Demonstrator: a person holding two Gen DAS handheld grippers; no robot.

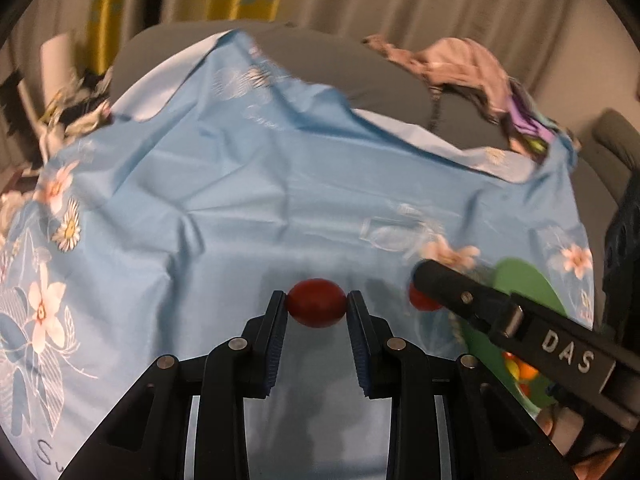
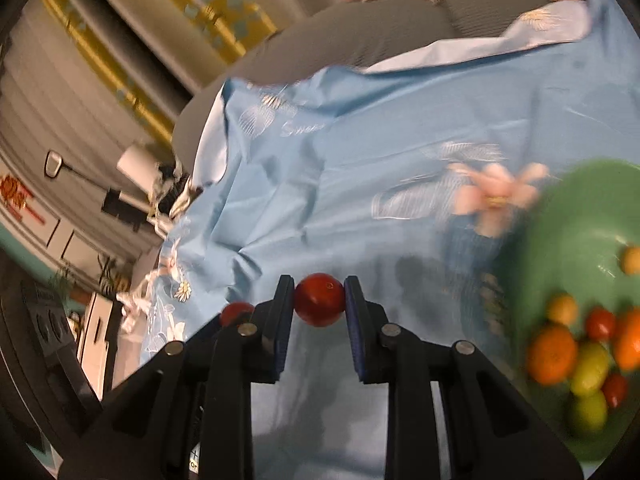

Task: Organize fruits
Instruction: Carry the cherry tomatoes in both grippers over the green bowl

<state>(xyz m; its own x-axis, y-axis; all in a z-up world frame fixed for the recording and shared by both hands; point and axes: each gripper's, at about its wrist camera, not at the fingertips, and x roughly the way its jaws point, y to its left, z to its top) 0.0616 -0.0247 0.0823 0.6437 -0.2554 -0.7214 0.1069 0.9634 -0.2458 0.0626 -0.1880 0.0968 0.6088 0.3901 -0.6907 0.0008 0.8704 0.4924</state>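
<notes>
My left gripper (image 1: 317, 306) is shut on a dark red oval fruit (image 1: 317, 307), held above the light blue flowered cloth (image 1: 240, 184). My right gripper (image 2: 319, 298) is shut on a round red fruit (image 2: 320, 300); in the left wrist view it reaches in from the right (image 1: 416, 280) with that fruit (image 1: 420, 300) partly hidden behind its finger. The left gripper's fruit (image 2: 236, 313) peeks out at the left of the right wrist view. A green bowl (image 2: 572, 240) at the right holds several oranges, lemons and small red fruits (image 2: 552, 354); it also shows in the left wrist view (image 1: 524, 284).
The cloth covers a grey rounded cushion (image 1: 312, 60). A heap of pink and purple clothes (image 1: 472, 68) lies at the back right. Curtains hang behind. Clutter and a white tube (image 1: 56, 64) stand at the far left.
</notes>
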